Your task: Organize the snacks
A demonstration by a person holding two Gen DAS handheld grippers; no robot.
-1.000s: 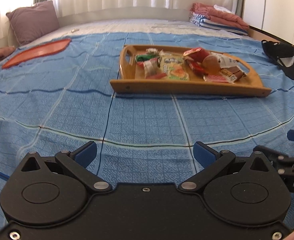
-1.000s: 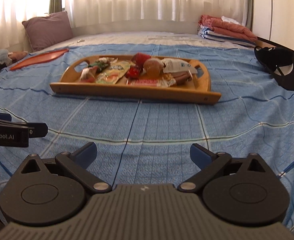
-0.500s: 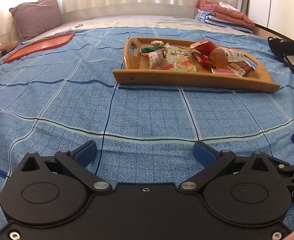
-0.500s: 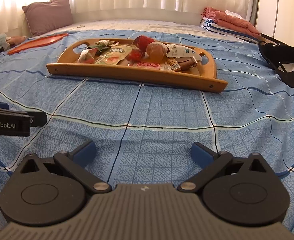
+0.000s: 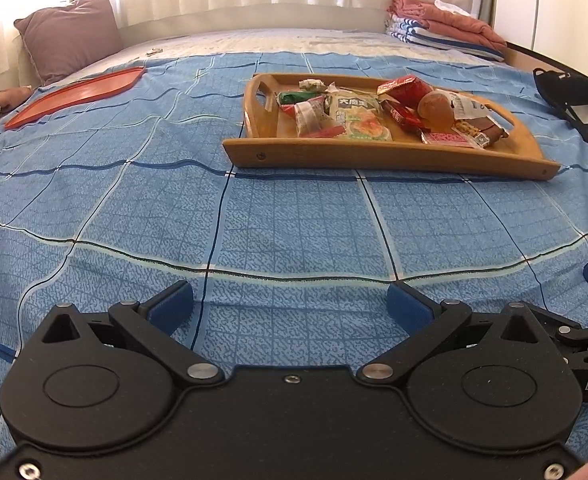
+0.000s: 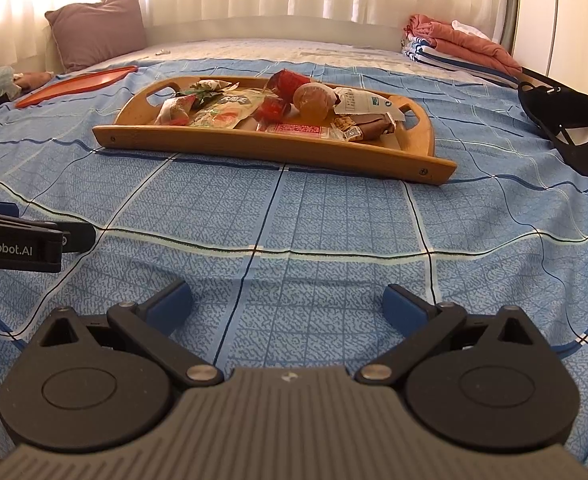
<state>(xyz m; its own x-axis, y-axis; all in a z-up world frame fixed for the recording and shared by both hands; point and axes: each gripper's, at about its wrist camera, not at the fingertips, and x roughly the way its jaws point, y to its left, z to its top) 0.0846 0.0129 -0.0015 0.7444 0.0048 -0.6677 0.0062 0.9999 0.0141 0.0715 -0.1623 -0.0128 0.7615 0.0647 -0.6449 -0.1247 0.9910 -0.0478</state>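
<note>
While snacks (image 5: 357, 114) sat heaped on the wooden tray (image 5: 373, 158) mid-bed, you held both claws spread and empty.
Your left claw (image 5: 290, 300) and right claw (image 6: 286, 298) hovered over the blue bedspread (image 6: 333, 220), well short of the tray; an orange tray (image 5: 74, 94) lay far left.

My left gripper (image 5: 290, 300) sits low and level, its two blue-padded fingers (image 5: 172, 306) spread wide with nothing between them. My right gripper (image 6: 286, 302) matches it, fingers (image 6: 403, 304) just as far apart and holding nothing. The two run side by side: each one's tip shows at the inner edge of the other's wrist view, slightly ahead of the fingers there.
</note>
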